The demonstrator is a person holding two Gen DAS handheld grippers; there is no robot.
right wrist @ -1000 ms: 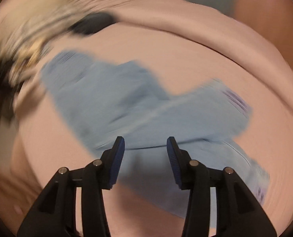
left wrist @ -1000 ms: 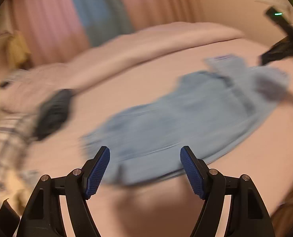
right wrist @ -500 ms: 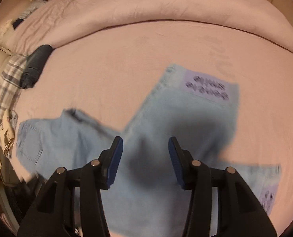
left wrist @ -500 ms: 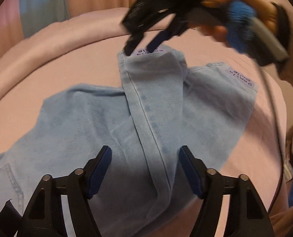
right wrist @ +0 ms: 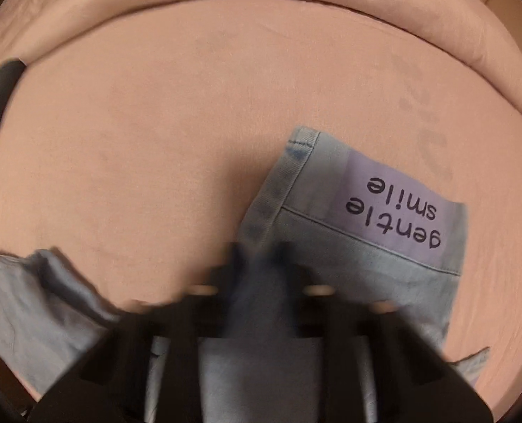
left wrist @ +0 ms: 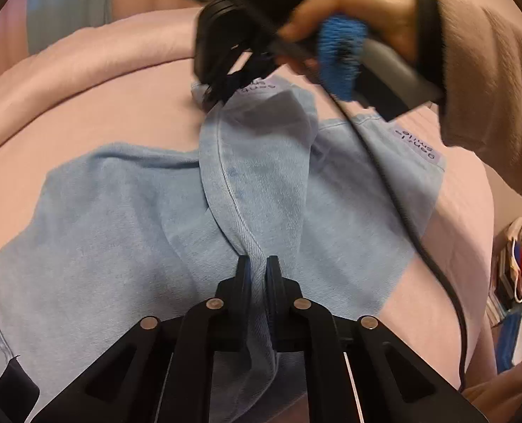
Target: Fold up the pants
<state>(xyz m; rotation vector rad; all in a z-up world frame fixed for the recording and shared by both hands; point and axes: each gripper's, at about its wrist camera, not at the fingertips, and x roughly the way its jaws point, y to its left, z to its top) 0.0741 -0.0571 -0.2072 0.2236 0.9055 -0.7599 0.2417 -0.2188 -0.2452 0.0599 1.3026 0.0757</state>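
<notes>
Half a second ago both my sets of jaws stood apart above the pants [left wrist: 127,218]; now my left gripper [left wrist: 257,269] is clenched on the raised seam fold of the upper leg. My right gripper [right wrist: 259,257], blurred in its own view, has pinched that leg's hem beside the purple label [right wrist: 398,201]. The pants lie spread on the pink bed [right wrist: 176,105].

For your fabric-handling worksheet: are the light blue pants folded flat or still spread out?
Not folded: the pants lie mostly spread on the pink bed, one leg crossing the other, pinched by the left hand-held gripper.
</notes>
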